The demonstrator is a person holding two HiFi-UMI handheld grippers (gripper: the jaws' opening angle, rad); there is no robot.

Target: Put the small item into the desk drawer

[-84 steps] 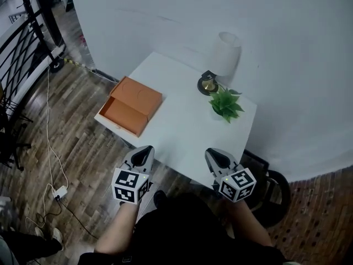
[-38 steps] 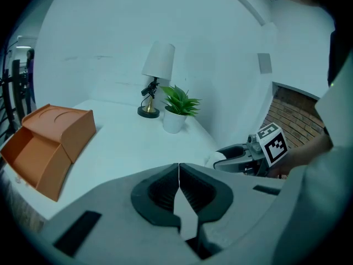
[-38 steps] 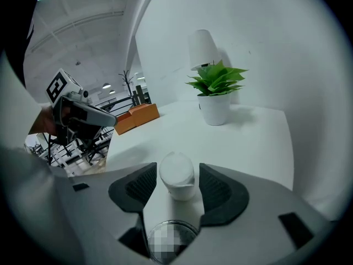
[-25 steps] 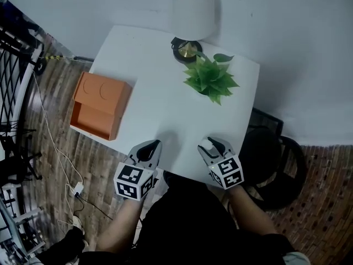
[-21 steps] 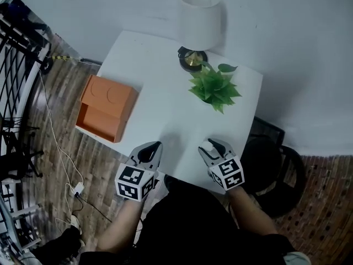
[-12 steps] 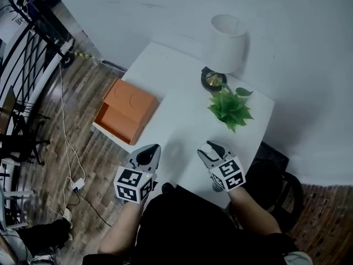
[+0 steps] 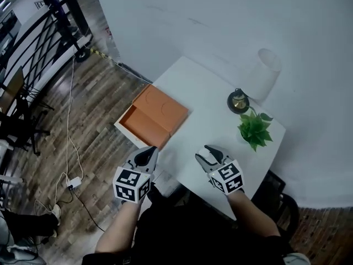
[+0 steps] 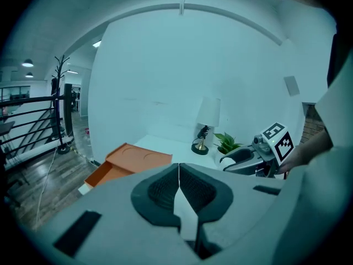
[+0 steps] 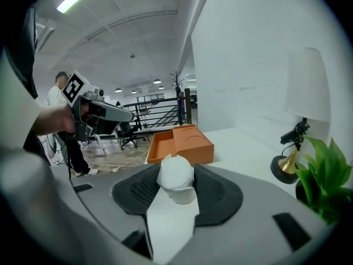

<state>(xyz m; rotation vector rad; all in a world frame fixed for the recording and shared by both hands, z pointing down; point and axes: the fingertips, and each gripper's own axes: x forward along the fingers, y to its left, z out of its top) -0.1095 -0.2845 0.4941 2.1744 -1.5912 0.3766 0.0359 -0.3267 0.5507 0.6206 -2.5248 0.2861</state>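
Your right gripper (image 7: 204, 155) clamps the white item (image 9: 175, 175) — your left gripper (image 7: 145, 156) is clenched, empty; drawer (image 7: 139, 127) stands open.

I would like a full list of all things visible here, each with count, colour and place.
table: one, white, by the wall.
drawer box: one, orange, table's left edge, drawer open.
lamp: one, white shade, table's far side.
plant: one, green, beside the lamp.
small item: one, white, in the right gripper.
power strip with cable: one, white, on the wood floor.
left gripper: one, grey, shut, empty.
right gripper: one, grey, shut on the small item.
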